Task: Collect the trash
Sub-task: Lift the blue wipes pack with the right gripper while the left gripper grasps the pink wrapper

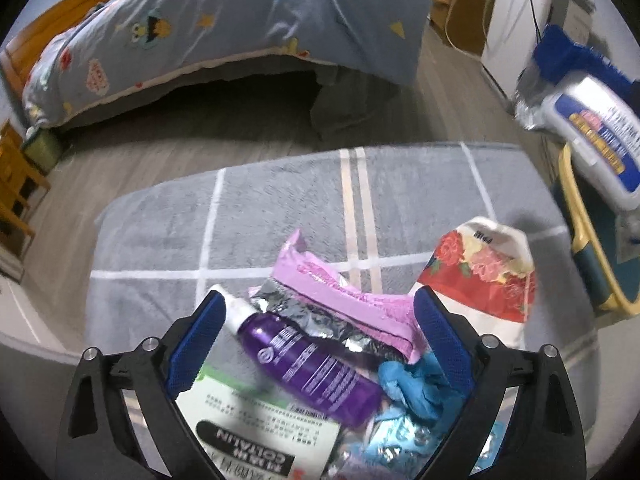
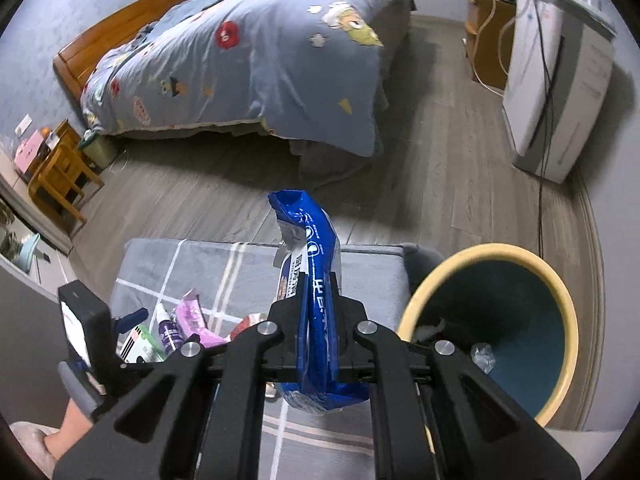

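Blue wrapper (image 2: 316, 280), pinched flat between the closed right tongs (image 2: 318, 308), stands upright above them so that its loose end clears the surface while being carried; its lower end hangs below the jaws. At four o'clock from these tongs, just beside them, the bin (image 2: 424, 296) gapes with a yellow rim and dark teal inside, already holding scraps, which makes it the likely destination. The grey checked ottoman (image 2: 168, 256) beneath serves as the bench where the litter was gathered. At nine o'clock the left tongs (image 1: 316, 320) stand wide open and grip nothing, straddling the heap, presumably to select the next piece: a purple bottle (image 1: 308, 364) lies between the fingers, a pink foil packet (image 1: 340, 300) at twelve o'clock, a crumpled blue glove (image 1: 408, 380) at four o'clock, a red floral pack (image 1: 480, 280) at two o'clock outside the right finger. A bed (image 2: 248, 64) stands well apart at twelve o'clock.
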The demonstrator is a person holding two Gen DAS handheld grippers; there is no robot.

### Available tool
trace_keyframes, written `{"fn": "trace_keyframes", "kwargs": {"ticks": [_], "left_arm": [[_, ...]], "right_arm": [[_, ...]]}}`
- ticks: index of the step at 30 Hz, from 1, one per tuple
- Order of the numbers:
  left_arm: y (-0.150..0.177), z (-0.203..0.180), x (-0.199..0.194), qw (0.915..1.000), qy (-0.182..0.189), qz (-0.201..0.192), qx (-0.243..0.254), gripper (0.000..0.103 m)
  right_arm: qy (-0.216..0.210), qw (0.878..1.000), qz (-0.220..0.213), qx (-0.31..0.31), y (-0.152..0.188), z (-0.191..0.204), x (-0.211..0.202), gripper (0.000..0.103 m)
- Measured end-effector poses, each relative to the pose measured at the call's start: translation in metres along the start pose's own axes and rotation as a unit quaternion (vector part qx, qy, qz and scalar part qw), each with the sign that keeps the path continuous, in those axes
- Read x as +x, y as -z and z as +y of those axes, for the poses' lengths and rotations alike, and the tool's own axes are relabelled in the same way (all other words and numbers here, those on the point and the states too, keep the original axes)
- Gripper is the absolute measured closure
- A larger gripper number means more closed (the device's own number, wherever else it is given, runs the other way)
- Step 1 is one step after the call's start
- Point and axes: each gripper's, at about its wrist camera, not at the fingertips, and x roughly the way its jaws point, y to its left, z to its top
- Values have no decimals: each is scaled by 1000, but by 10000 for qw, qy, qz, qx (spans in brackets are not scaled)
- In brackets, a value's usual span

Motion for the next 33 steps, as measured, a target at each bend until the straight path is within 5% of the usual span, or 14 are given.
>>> {"fn": "trace_keyframes", "kwargs": {"ticks": [7,12,33], "left_arm": [[-1,-8,17,9994,54,232,234,52],[-2,-3,9,9995,174,26,243,86],[-22,-15,-83,9893,550,-1192,631,91]], "right_arm": [[-14,9999,14,105,2,-13,1,95],[-3,9999,32,105,1,-12,4,95],[95,9999,-115,55,2,3,-21,95]]}}
